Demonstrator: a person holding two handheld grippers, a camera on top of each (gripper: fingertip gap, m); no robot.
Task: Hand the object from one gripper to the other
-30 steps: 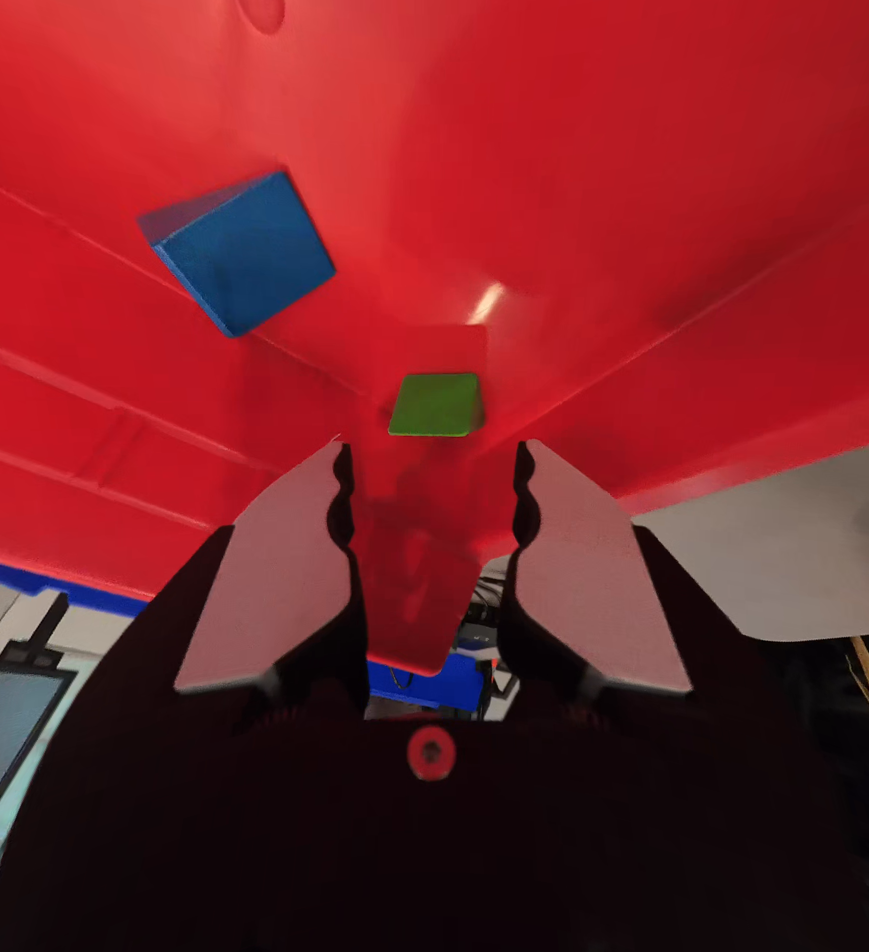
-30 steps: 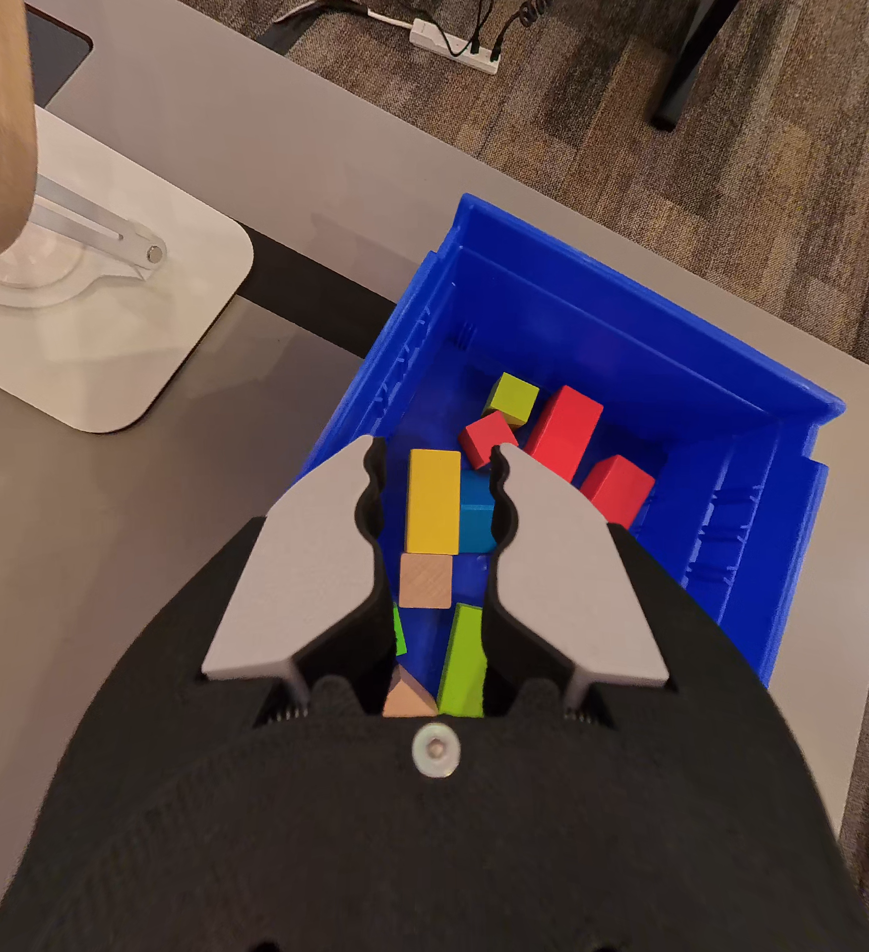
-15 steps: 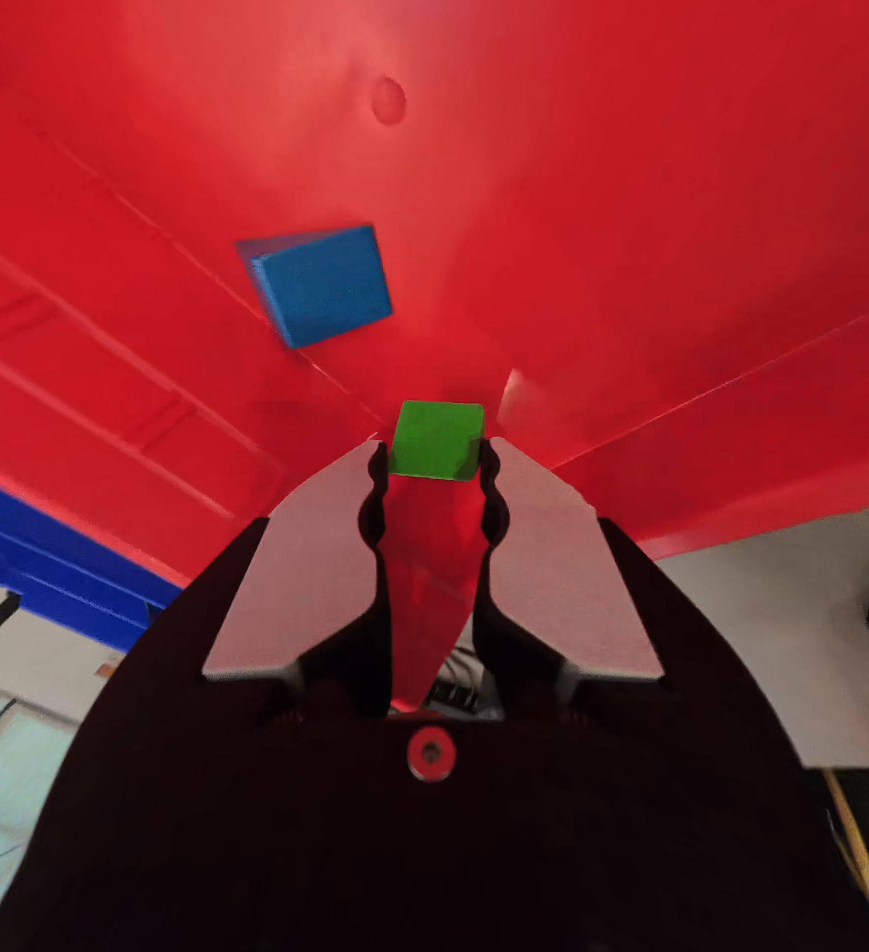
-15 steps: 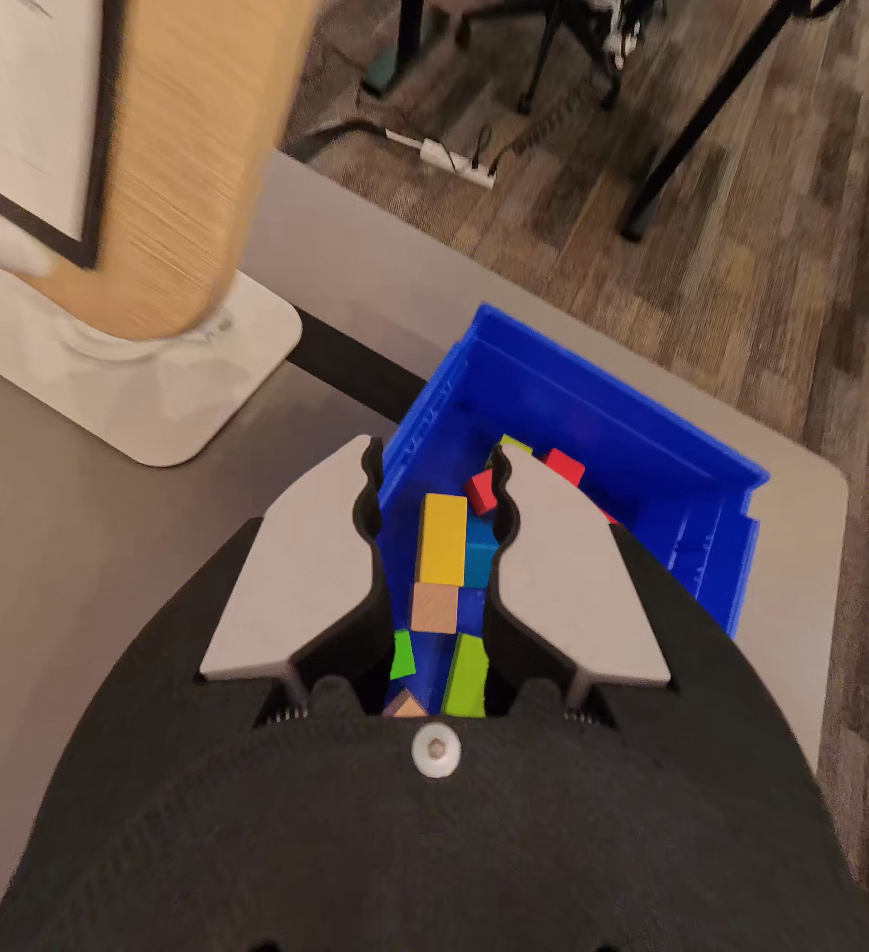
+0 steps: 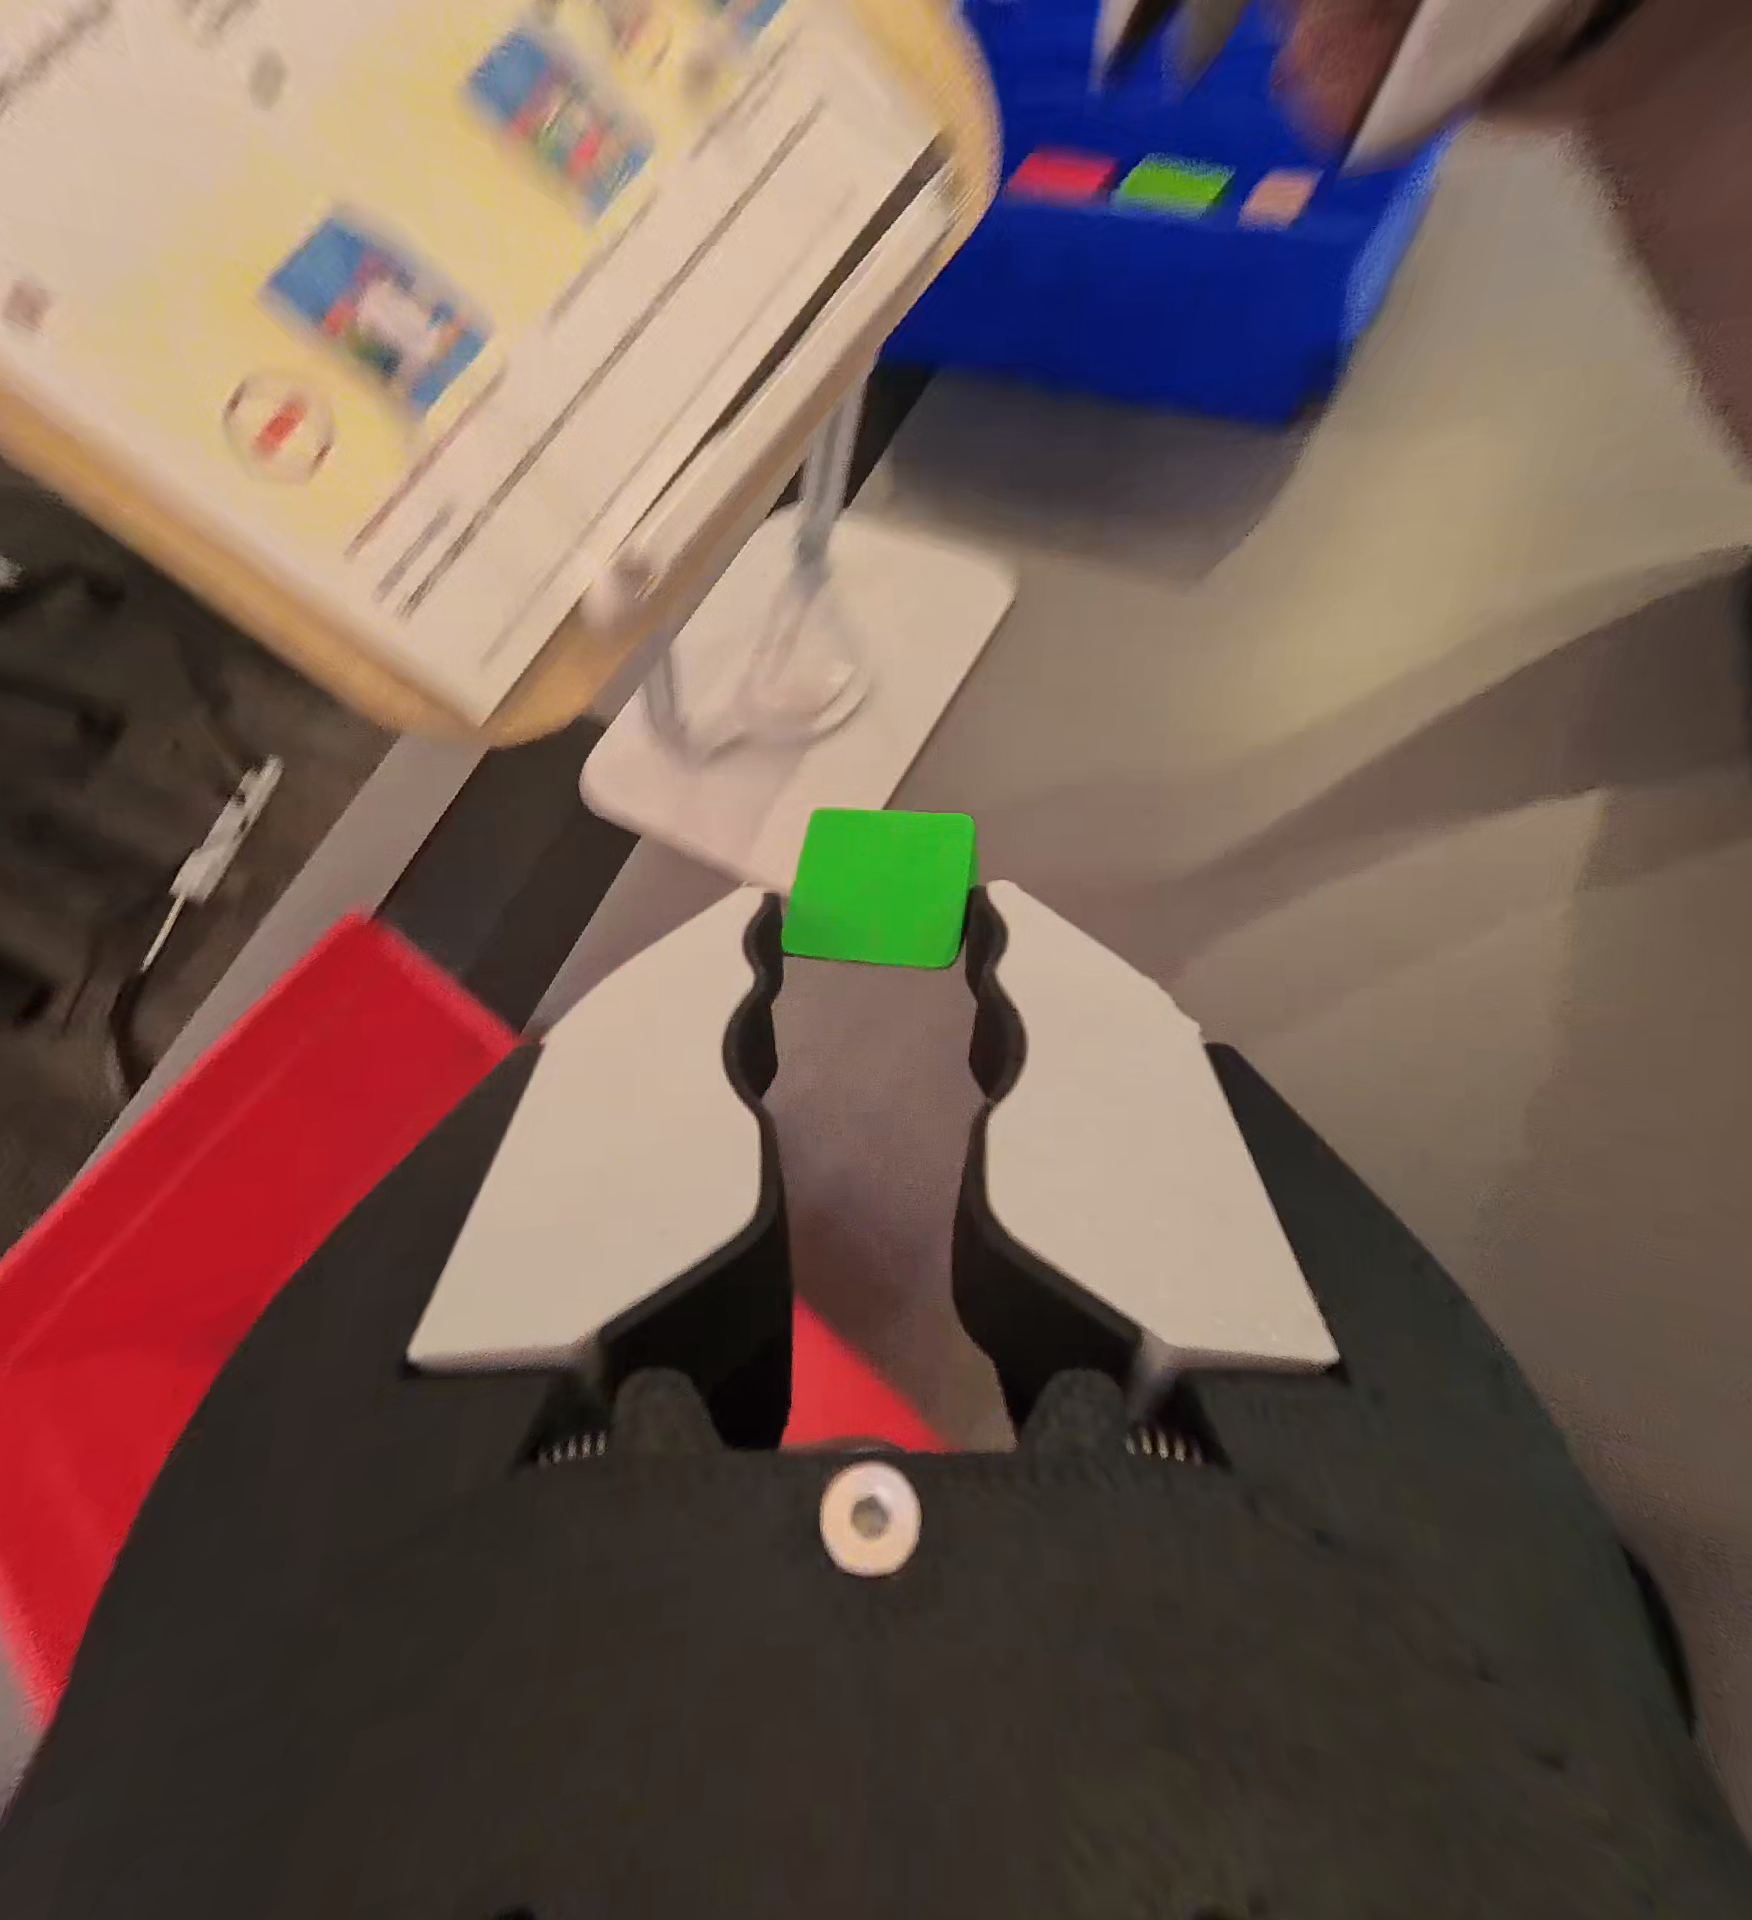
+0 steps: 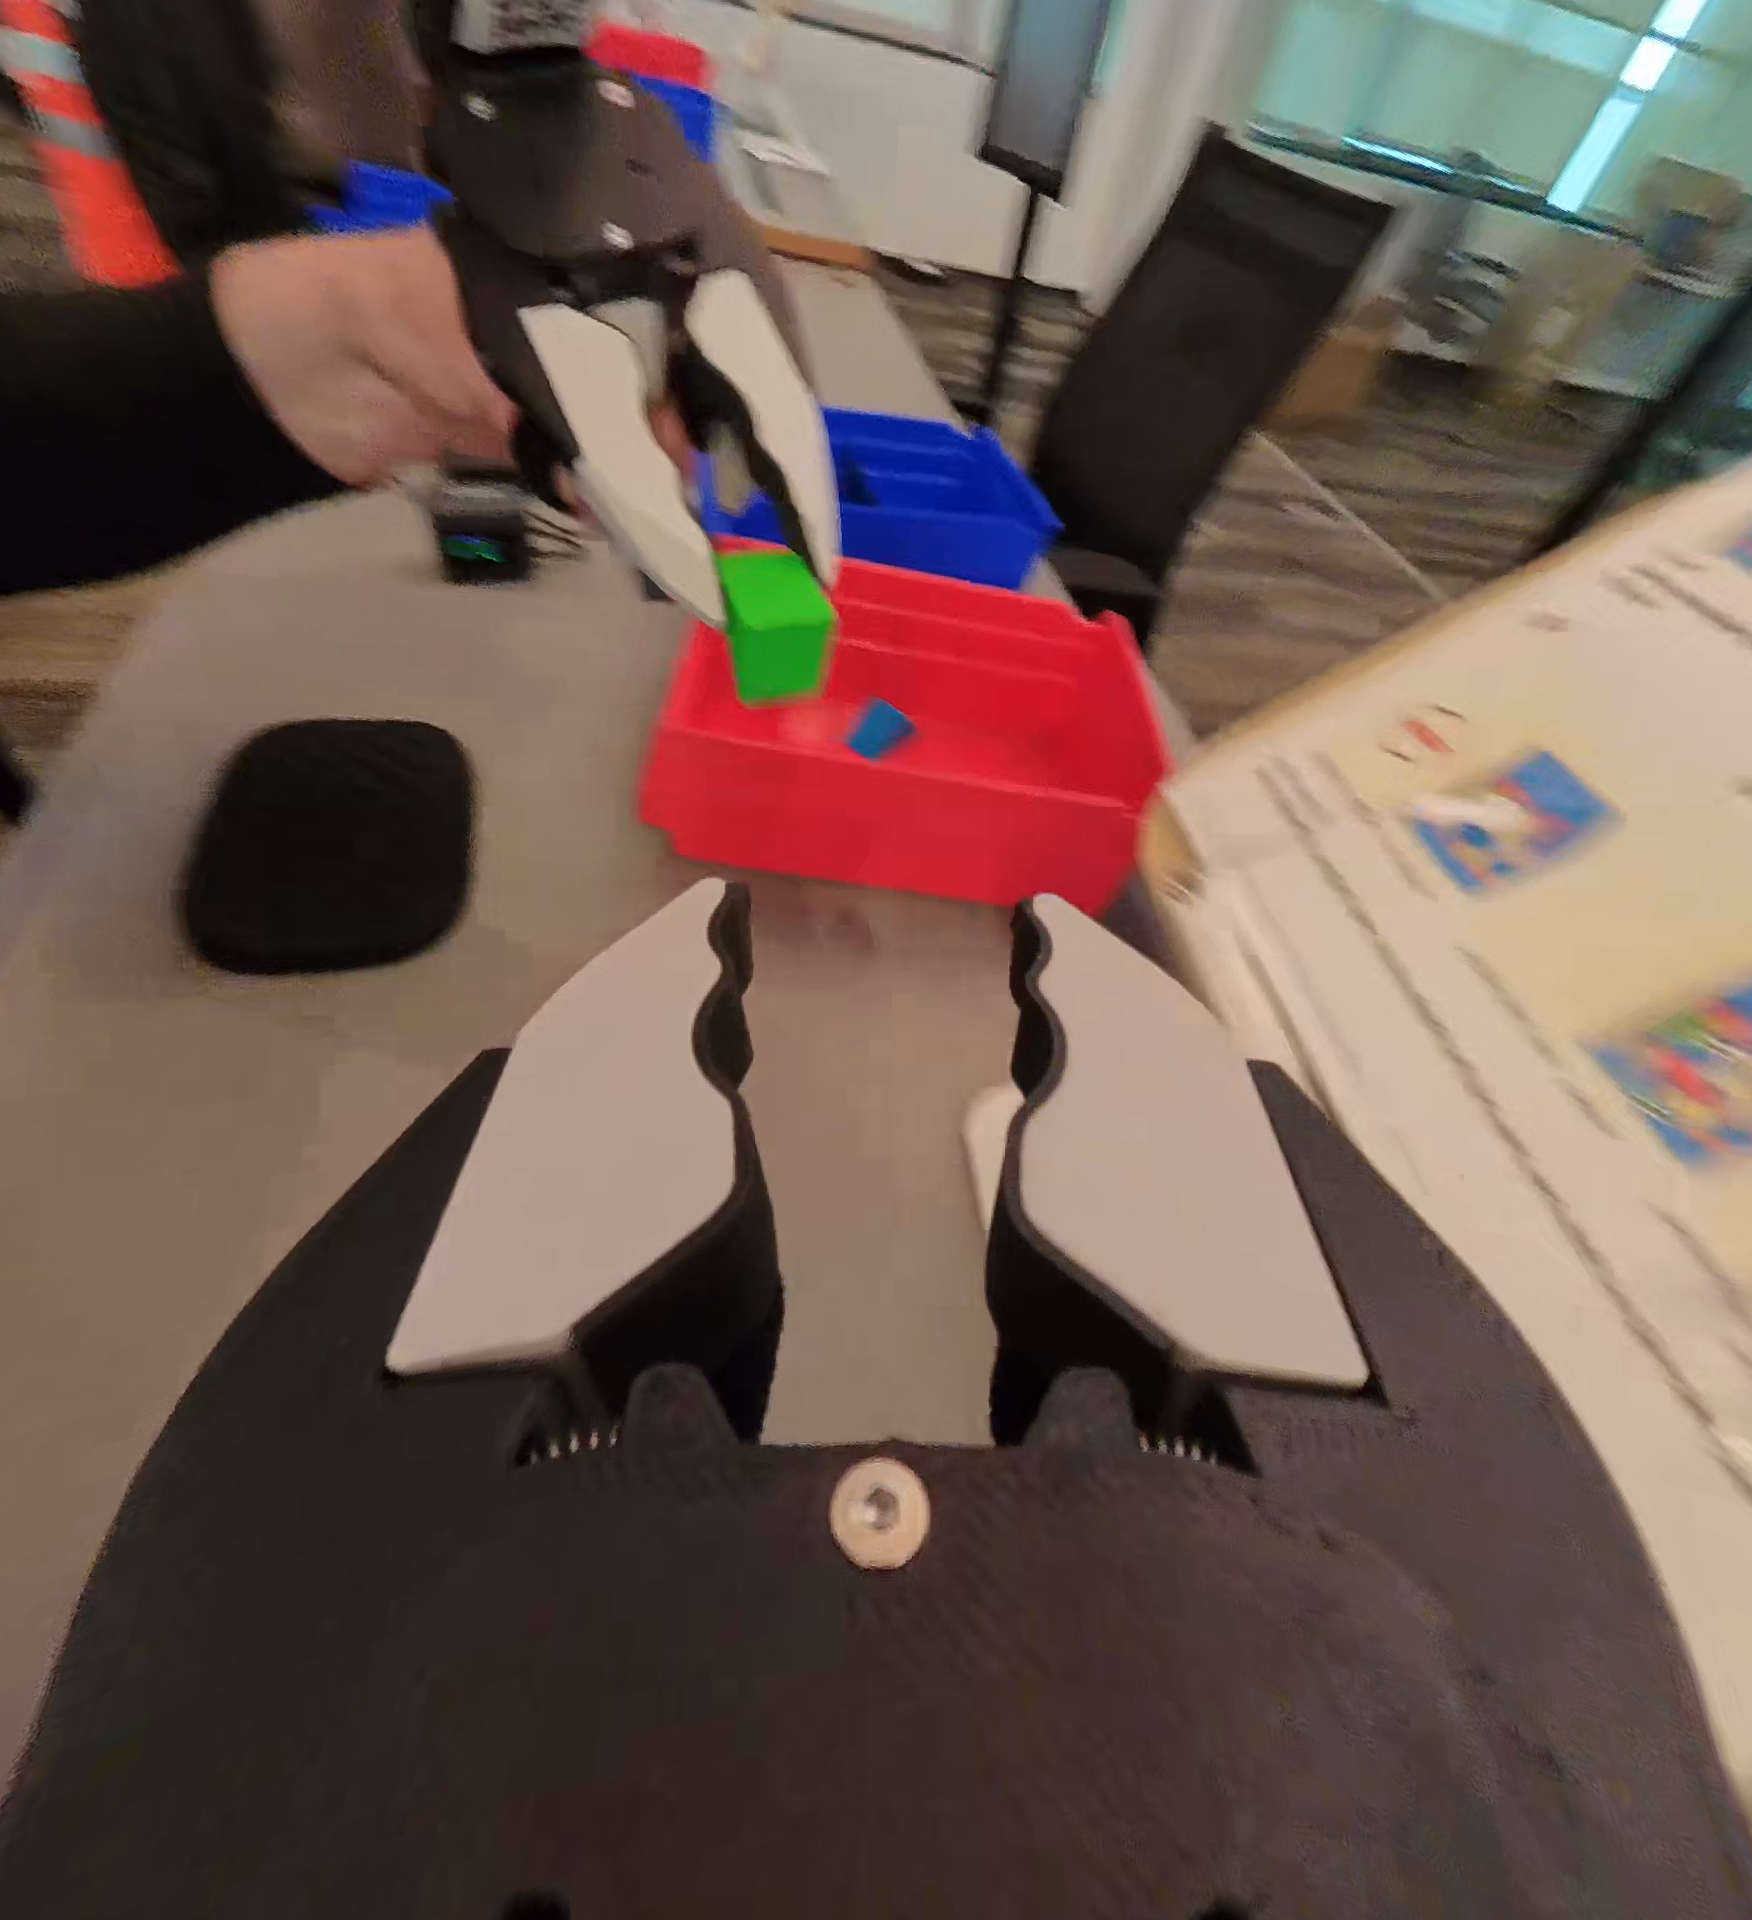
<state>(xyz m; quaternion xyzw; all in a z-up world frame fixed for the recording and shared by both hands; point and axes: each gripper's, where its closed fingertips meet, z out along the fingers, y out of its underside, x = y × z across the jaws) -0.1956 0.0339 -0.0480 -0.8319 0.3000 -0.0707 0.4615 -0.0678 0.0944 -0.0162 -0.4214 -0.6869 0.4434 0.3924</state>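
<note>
Fingertips of the left gripper (image 5: 877, 914) clamp a green block (image 5: 880, 888) by two opposite faces above the grey table (image 5: 1371, 935), just past the red bin (image 5: 176, 1195), with the sign stand (image 5: 799, 665) close ahead. From the right gripper (image 6: 877, 935), whose fingers stand apart on nothing, the block (image 6: 776, 629) hangs over the near left corner of the red bin (image 6: 903, 831), its lower half bare; small, stiff and probably light, it offers those free faces for the take. Open table lies between, with the black pad (image 6: 326, 842) left of the bin and the sign board (image 6: 1526, 935) crowding its right.
</note>
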